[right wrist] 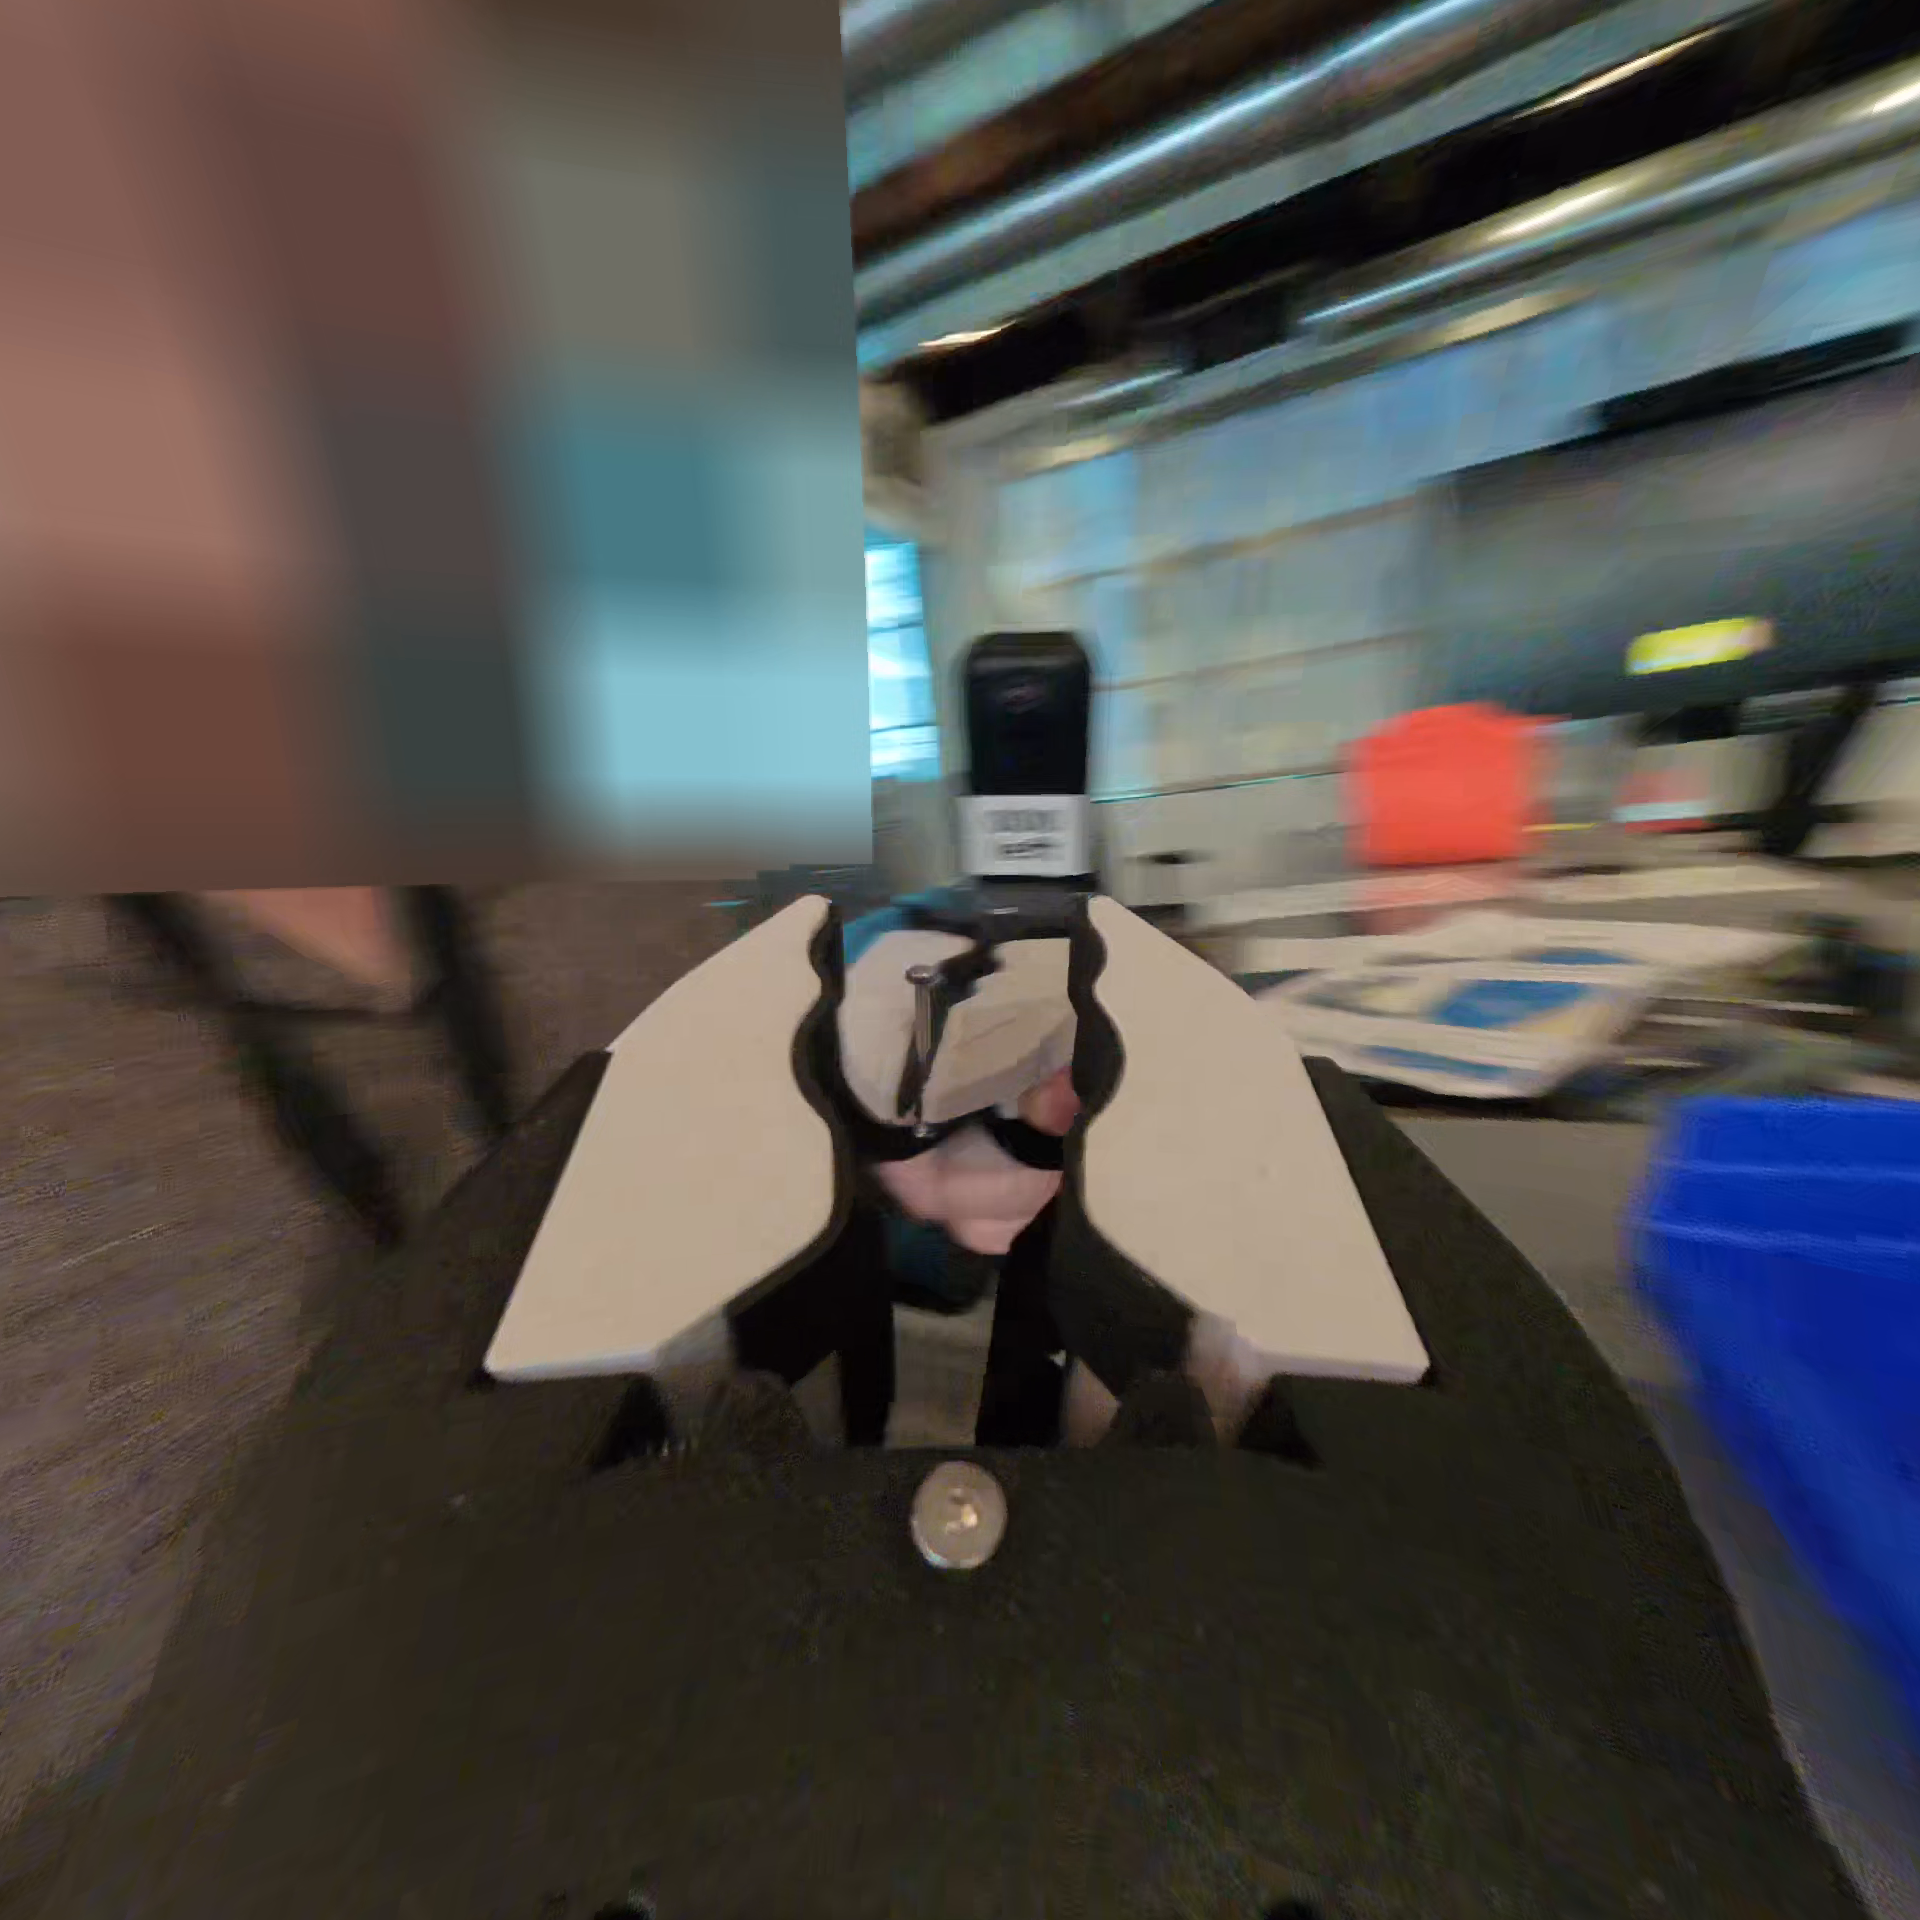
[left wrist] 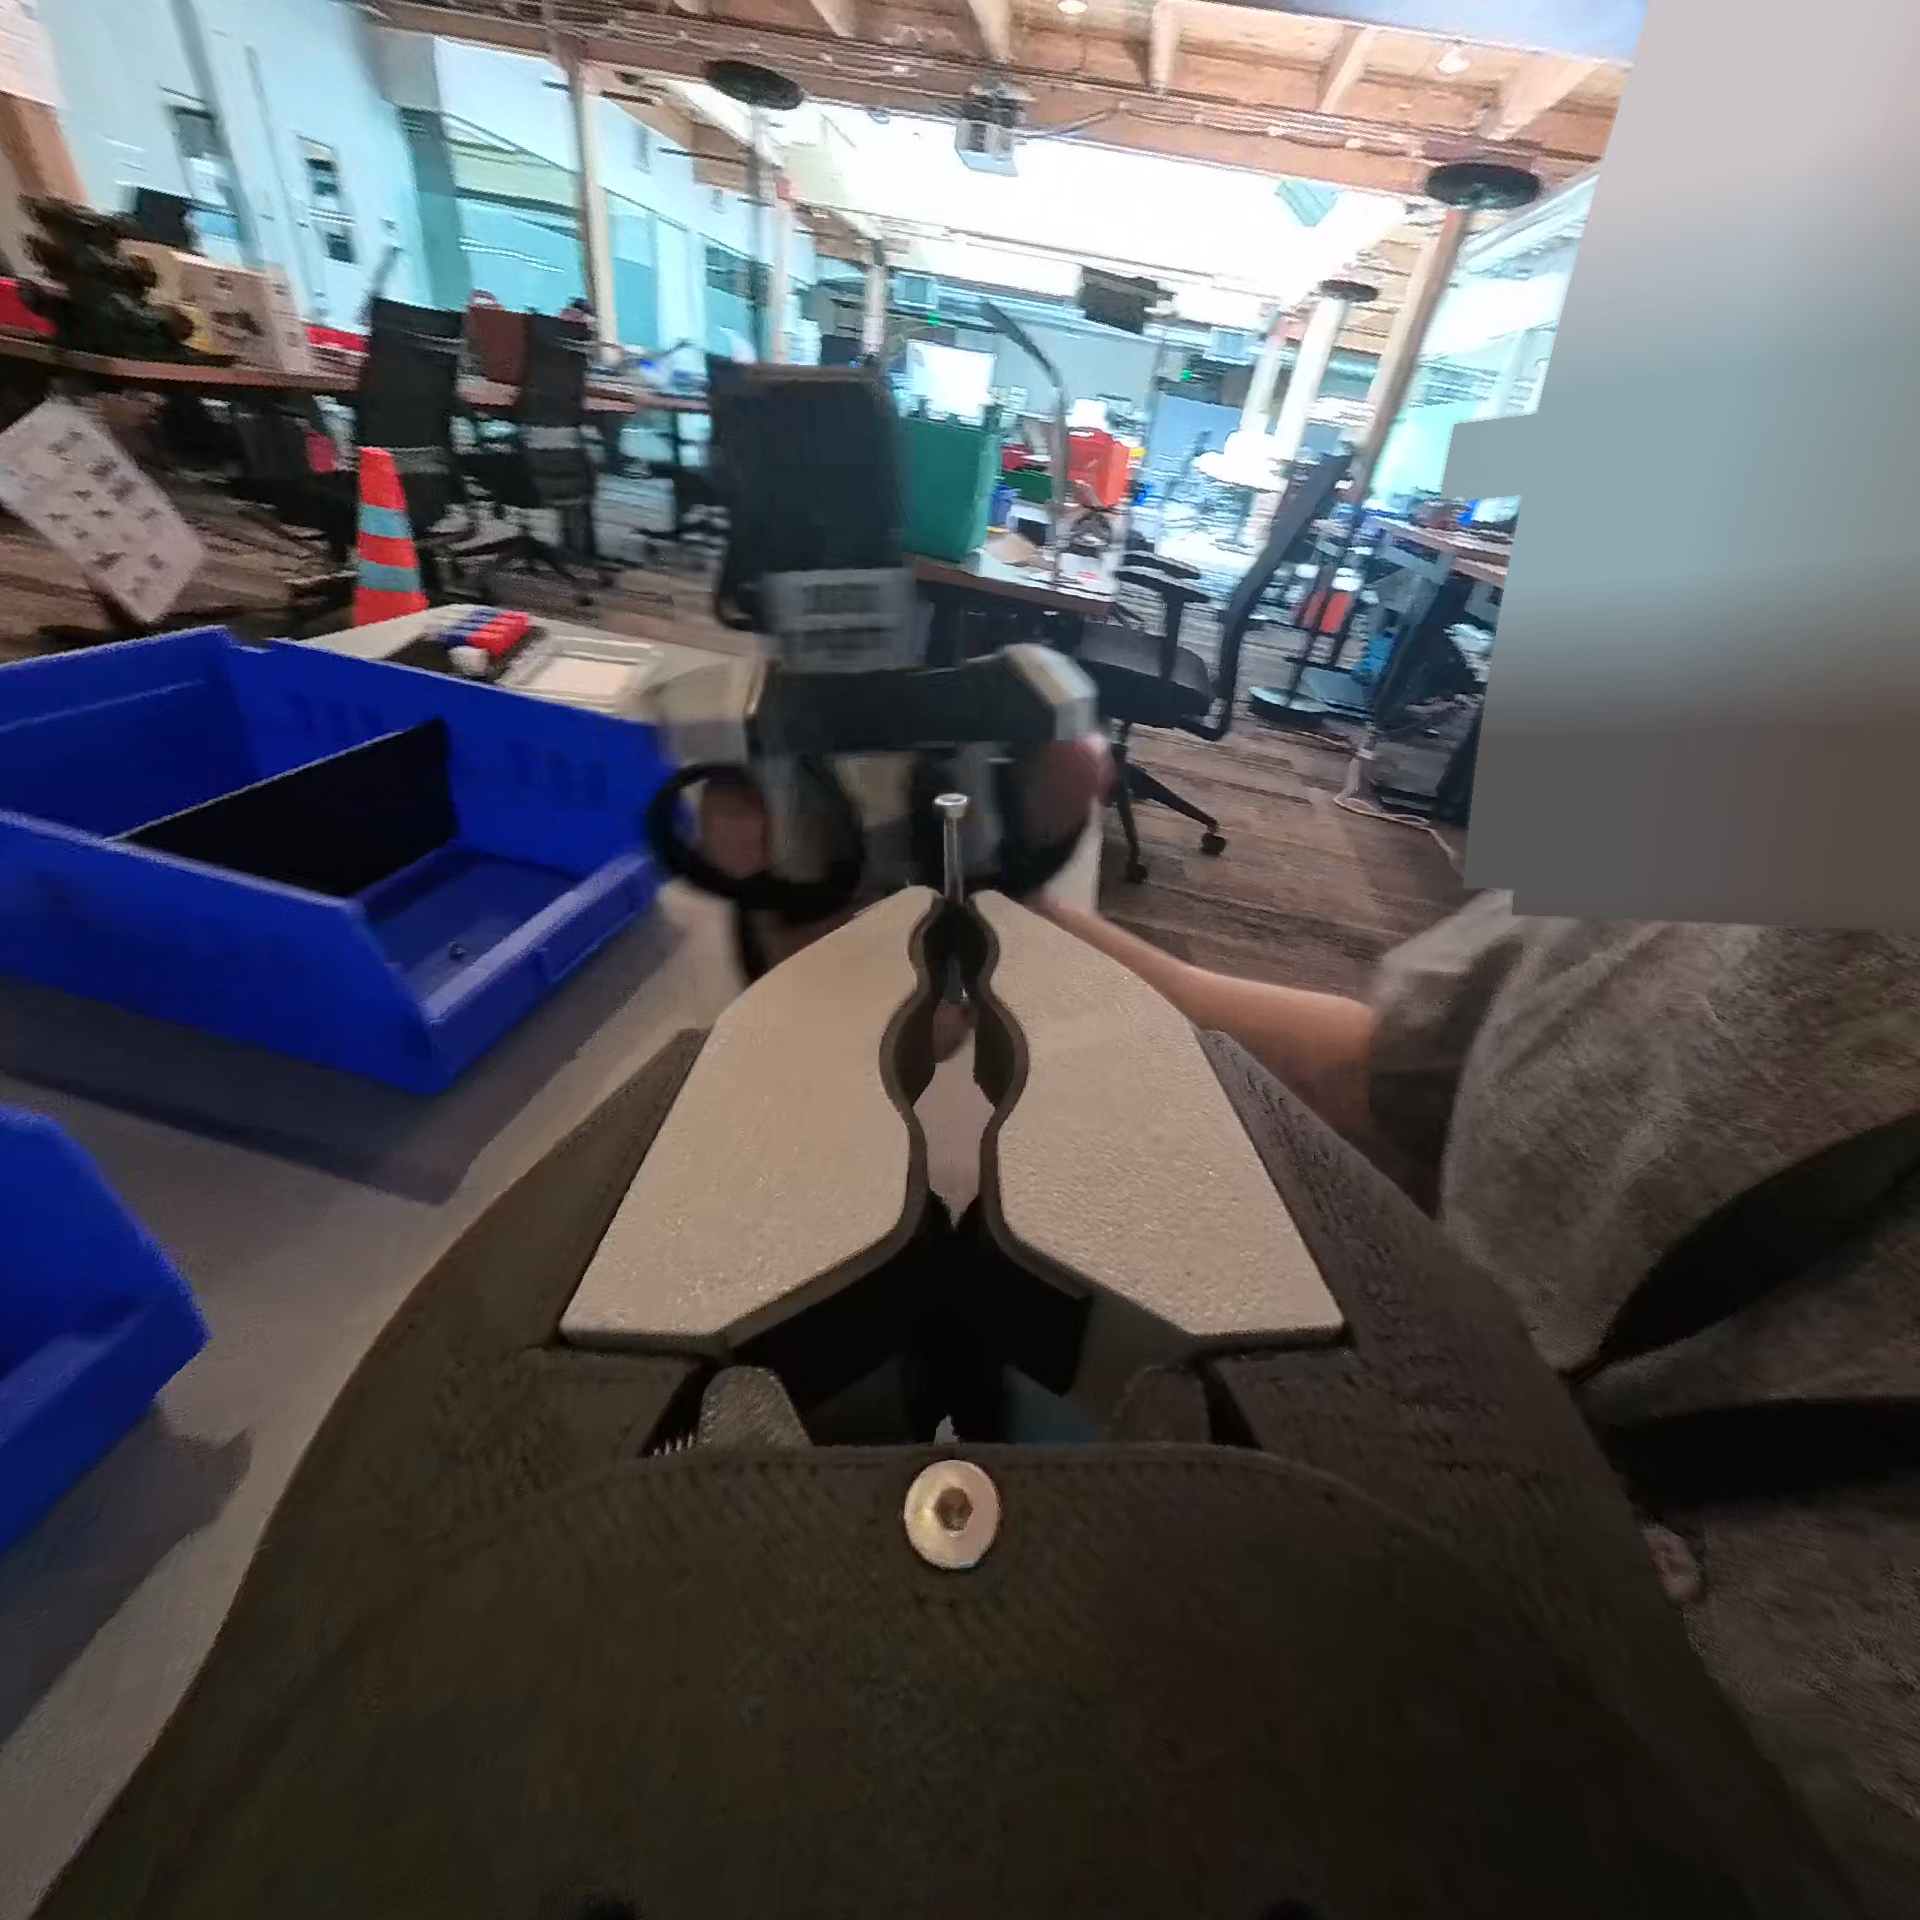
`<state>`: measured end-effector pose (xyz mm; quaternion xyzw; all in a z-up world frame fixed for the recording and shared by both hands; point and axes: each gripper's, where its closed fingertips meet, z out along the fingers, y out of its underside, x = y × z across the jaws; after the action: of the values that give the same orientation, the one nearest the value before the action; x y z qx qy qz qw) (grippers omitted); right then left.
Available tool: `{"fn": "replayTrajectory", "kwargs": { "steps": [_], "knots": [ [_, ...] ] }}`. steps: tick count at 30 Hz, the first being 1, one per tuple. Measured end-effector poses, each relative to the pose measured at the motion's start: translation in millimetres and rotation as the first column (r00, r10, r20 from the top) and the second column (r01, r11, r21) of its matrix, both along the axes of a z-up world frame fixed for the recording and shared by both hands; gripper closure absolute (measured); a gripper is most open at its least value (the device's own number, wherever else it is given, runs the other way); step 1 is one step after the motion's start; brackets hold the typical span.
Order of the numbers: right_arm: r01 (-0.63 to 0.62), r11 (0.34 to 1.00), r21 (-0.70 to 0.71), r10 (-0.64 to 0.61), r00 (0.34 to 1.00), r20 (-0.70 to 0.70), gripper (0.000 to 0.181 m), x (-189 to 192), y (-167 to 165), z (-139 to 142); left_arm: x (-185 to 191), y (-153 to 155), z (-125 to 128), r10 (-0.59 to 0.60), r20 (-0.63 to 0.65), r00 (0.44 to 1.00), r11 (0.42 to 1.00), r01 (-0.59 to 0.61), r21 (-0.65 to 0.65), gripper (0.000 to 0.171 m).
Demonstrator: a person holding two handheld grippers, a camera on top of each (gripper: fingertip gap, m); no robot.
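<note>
In the left wrist view my left gripper (left wrist: pixel 951 906) is shut on a thin silver bolt (left wrist: pixel 951 847), whose head sticks up past the fingertips. My right gripper (left wrist: pixel 883 831) faces it from just beyond the bolt, held in a person's hand. In the right wrist view my right gripper (right wrist: pixel 961 916) is open and empty. The left gripper (right wrist: pixel 930 1039) and its bolt (right wrist: pixel 920 1034) lie in the gap between the open fingers. I cannot tell whether the right fingers touch the bolt.
A blue bin (left wrist: pixel 499 1023) with a black divider sits on the grey table (left wrist: pixel 312 1247) at left, a second blue bin (left wrist: pixel 62 1299) nearer. The right wrist view also shows a blue bin (right wrist: pixel 1787 1299). A person in a grey shirt (left wrist: pixel 1662 1143) is at right. Office chairs and an orange cone (left wrist: pixel 387 540) stand behind. The tips of both grippers are at nearly the same place.
</note>
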<state>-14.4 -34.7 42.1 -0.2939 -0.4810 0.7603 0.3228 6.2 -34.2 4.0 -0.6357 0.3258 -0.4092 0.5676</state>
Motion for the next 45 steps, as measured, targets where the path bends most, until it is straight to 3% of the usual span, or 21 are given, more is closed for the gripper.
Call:
{"fn": "replayTrajectory", "kwargs": {
  "steps": [2, 5, 7, 9, 14, 24, 33, 35, 37, 39, 42, 43, 45],
  "knots": [
    [0.361, 0.932, 0.032, -0.362, 0.932, 0.021, 0.142, -3.4, 15.6, -0.2, -10.0, 12.6, -3.5, 0.099, -0.013, 0.995, 0.995, -0.099, -0.006, 0.170],
    [0.722, 0.689, 0.064, -0.724, 0.681, 0.110, 0.149, -2.0, 35.4, -11.0, -25.1, 27.5, -7.7, 0.239, -0.034, 0.970, 0.971, -0.238, 0.014, 0.170],
    [0.840, 0.526, 0.137, -0.851, 0.520, 0.076, 0.154, 1.4, 37.9, -14.1, -30.5, 32.3, -10.0, 0.301, -0.059, 0.952, 0.954, -0.299, 0.034, 0.170],
    [0.873, 0.450, 0.190, -0.891, 0.452, 0.037, 0.154, -2.1, 33.0, -13.5, -33.6, 34.6, -11.2, 0.343, -0.074, 0.936, 0.939, -0.340, 0.050, 0.169],
    [0.876, 0.425, 0.230, -0.904, 0.422, 0.063, 0.153, -22.6, 30.8, -20.8, -39.6, 38.2, -11.6, 0.412, -0.094, 0.906, 0.911, -0.406, 0.076, 0.169],
    [0.886, 0.403, 0.227, -0.915, 0.394, 0.088, 0.169, -39.7, 35.8, -25.4, -44.0, 40.4, -11.8, 0.464, -0.115, 0.878, 0.885, -0.453, 0.113, 0.170],
    [0.862, 0.457, 0.221, -0.889, 0.447, 0.094, 0.177, -40.4, 33.1, -25.1, -43.2, 39.1, -11.2, 0.455, -0.118, 0.883, 0.889, -0.442, 0.118, 0.169],
    [0.833, 0.509, 0.215, -0.860, 0.502, 0.088, 0.177, -39.2, 32.1, -24.2, -41.4, 37.9, -10.4, 0.438, -0.113, 0.892, 0.897, -0.426, 0.116, 0.169],
    [0.770, 0.608, 0.195, -0.792, 0.606, 0.078, 0.177, -38.2, 29.0, -21.4, -38.5, 35.3, -7.8, 0.397, -0.097, 0.913, 0.916, -0.387, 0.108, 0.169],
    [0.644, 0.742, 0.189, -0.664, 0.745, 0.064, 0.177, -36.4, 23.6, -18.1, -34.0, 30.4, -4.8, 0.323, -0.072, 0.944, 0.945, -0.317, 0.083, 0.169],
    [0.254, 0.959, 0.128, -0.264, 0.962, 0.073, 0.177, -26.1, 8.4, -11.5, -21.1, 16.6, 1.3, 0.144, -0.001, 0.990, 0.989, -0.144, 0.022, 0.169],
    [0.078, 0.991, 0.108, -0.086, 0.994, 0.072, 0.177, -18.9, 2.3, -10.2, -16.1, 12.0, 2.3, 0.094, 0.012, 0.996, 0.996, -0.094, 0.010, 0.169],
    [-0.221, 0.971, 0.089, 0.214, 0.973, 0.083, 0.177, -5.4, -4.7, -12.5, -5.2, 5.1, -0.7, 0.032, -0.010, 0.999, 0.999, -0.032, 0.009, 0.169]
  ]
}}
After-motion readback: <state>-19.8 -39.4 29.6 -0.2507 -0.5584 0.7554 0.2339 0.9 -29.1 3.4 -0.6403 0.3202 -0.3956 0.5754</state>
